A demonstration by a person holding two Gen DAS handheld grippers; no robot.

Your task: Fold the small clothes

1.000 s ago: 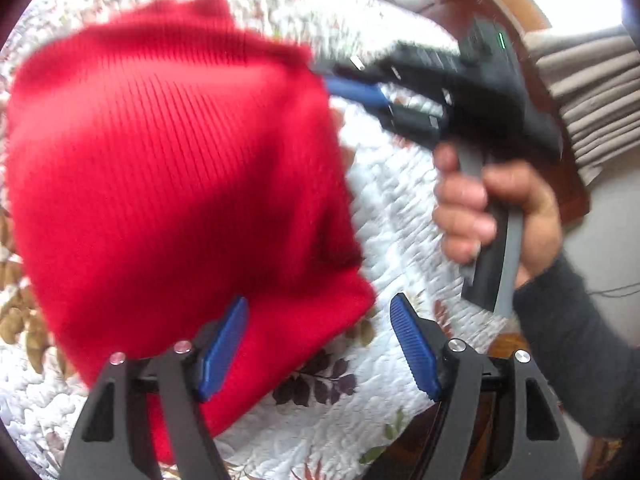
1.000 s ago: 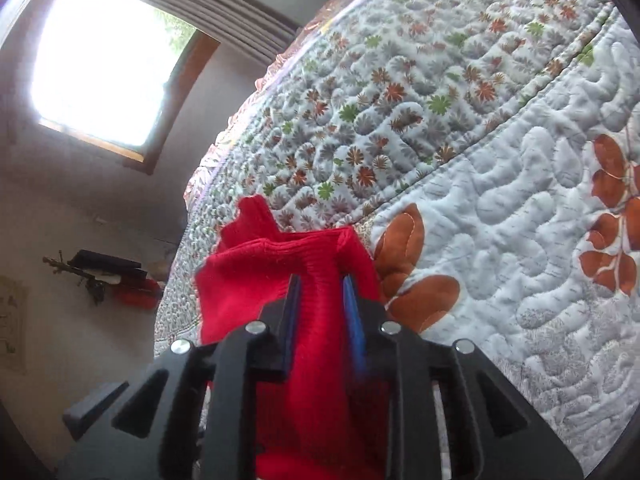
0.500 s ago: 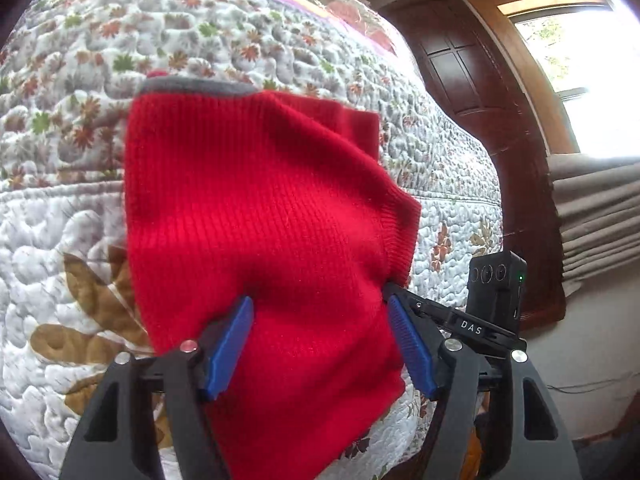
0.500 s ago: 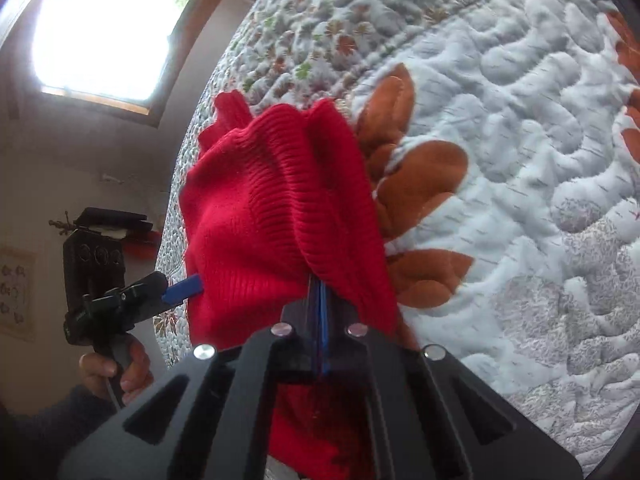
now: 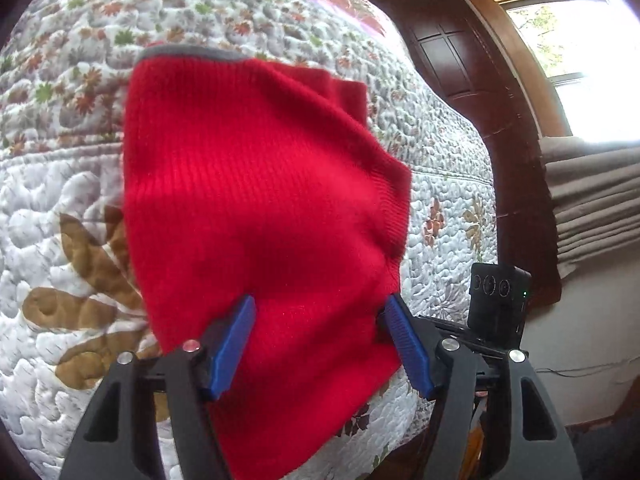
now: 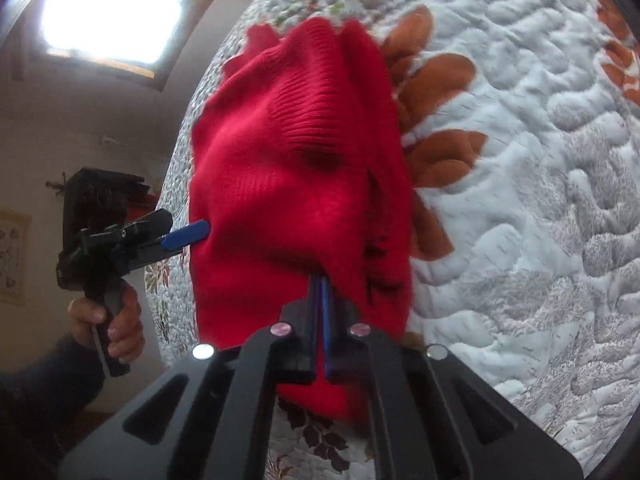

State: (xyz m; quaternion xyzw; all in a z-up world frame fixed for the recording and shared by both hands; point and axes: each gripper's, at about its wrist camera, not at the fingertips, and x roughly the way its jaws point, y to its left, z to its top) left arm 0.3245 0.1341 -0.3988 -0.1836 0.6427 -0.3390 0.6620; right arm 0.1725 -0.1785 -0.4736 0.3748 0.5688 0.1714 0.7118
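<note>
Right hand-held gripper (image 6: pixel 320 300) pinches the red knit garment (image 5: pixel 256 208) over the quilt (image 5: pixel 60 184); left hand-held gripper (image 5: pixel 320 340) gapes wide.

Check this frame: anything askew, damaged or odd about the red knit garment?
No damage shows. The red knit garment is bunched and creased where the right gripper pinches it, not flat on the quilt. The left gripper is open, with fabric draped between its fingers.
</note>
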